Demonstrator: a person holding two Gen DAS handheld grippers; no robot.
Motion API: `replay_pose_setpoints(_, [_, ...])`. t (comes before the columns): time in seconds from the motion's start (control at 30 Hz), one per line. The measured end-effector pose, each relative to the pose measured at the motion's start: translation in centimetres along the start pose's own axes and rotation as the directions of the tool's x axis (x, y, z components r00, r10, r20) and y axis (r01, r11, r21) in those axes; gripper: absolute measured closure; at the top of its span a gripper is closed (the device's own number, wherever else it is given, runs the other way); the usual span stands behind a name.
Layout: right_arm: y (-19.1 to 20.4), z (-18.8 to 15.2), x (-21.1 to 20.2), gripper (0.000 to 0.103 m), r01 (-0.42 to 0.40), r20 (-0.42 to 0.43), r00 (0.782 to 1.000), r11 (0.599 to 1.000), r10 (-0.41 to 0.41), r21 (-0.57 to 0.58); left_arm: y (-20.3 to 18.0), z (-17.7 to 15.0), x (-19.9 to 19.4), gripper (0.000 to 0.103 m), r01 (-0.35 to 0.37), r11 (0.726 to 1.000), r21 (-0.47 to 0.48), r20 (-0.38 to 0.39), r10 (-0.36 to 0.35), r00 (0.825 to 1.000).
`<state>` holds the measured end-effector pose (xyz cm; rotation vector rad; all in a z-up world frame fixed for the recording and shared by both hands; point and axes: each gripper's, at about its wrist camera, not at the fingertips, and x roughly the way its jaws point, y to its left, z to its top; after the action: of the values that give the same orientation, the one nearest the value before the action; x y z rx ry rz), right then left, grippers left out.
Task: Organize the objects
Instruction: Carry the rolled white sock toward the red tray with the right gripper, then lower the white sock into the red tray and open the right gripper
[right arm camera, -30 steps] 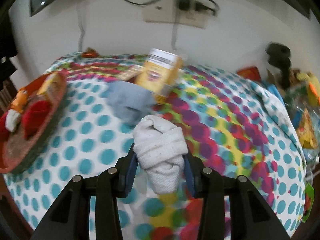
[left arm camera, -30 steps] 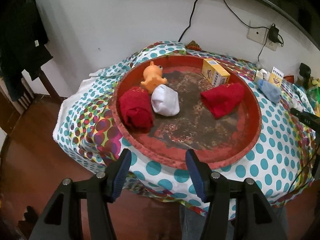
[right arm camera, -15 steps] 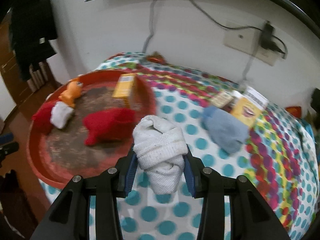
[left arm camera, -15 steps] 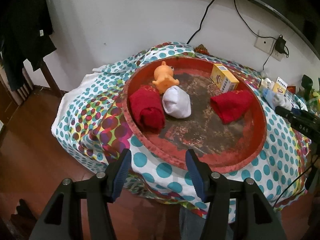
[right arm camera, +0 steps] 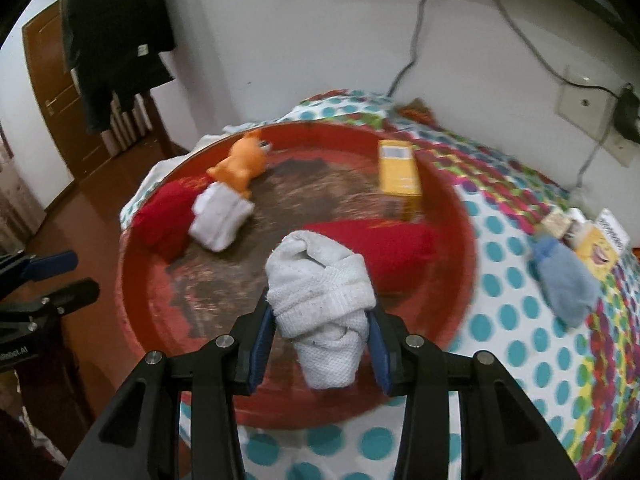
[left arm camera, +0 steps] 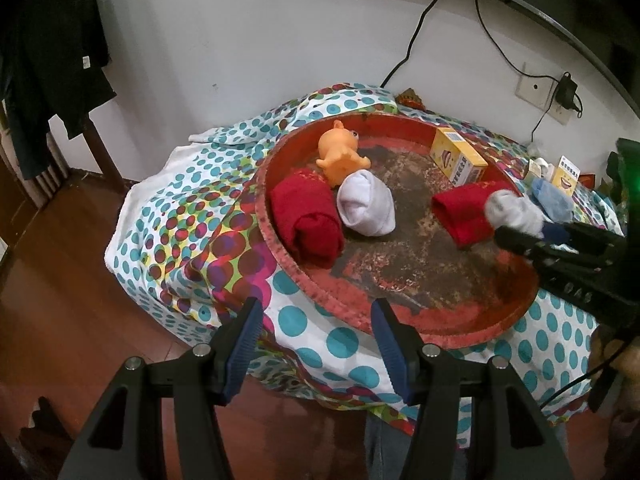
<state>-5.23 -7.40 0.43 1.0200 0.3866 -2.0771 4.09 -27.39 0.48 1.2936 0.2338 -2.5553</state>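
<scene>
My right gripper (right arm camera: 320, 344) is shut on a rolled white sock (right arm camera: 322, 304) and holds it above the near right part of the round red tray (right arm camera: 460, 220). In the left wrist view that gripper (left arm camera: 520, 236) comes in from the right with the white sock (left arm camera: 510, 210) over the tray (left arm camera: 400, 324). In the tray lie two red rolled cloths (left arm camera: 306, 218) (left arm camera: 460, 212), another white sock roll (left arm camera: 366, 204), an orange toy animal (left arm camera: 340, 156) and a yellow box (left arm camera: 458, 160). My left gripper (left arm camera: 316, 344) is open and empty, off the table's front edge.
A blue-grey sock (right arm camera: 564, 280) and small yellow boxes (right arm camera: 596, 248) lie on the dotted tablecloth (right arm camera: 520, 340) right of the tray. Wall socket and cables (right arm camera: 592, 128) sit behind. Dark clothes (left arm camera: 44, 60) hang at the left; wooden floor (left arm camera: 60, 300) lies below the table edge.
My right gripper has carried the white sock leftward from the open tablecloth to above the tray, entering the left wrist view. My left gripper has shifted slightly and stayed open.
</scene>
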Motion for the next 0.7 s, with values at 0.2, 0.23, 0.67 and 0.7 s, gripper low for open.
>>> replay_pose_setpoints(0.2, [2.0,0.1,1.8,0.063,-0.026,-0.033,0.999,0.999,0.025,-0.024,0.1,-0.1,0.3,0.045,0.016,1.0,-0.014,-0.012,-0.016,1.0])
replay_pose_setpoints(0.23, [2.4,0.2,2.2,0.063,-0.025,-0.038,0.999,0.999,0.023,-0.033,0.1,-0.1,0.2,0.045,0.015,1.0,-0.011,-0.011,-0.015,1.0])
replay_pose_setpoints(0.67, [3.3,0.1,4.7,0.059,-0.039,-0.09,0.995,0.999,0.037,-0.026,-0.7,-0.2,0.5,0.045,0.021,1.0,0.013,-0.01,-0.021,1.0])
replay_pose_setpoints(0.7, [3.1,0.1,4.6,0.056,-0.04,-0.086,0.996,0.999,0.038,-0.021,-0.7,-0.3,0.6,0.045,0.019,1.0,0.015,-0.014,-0.019,1.0])
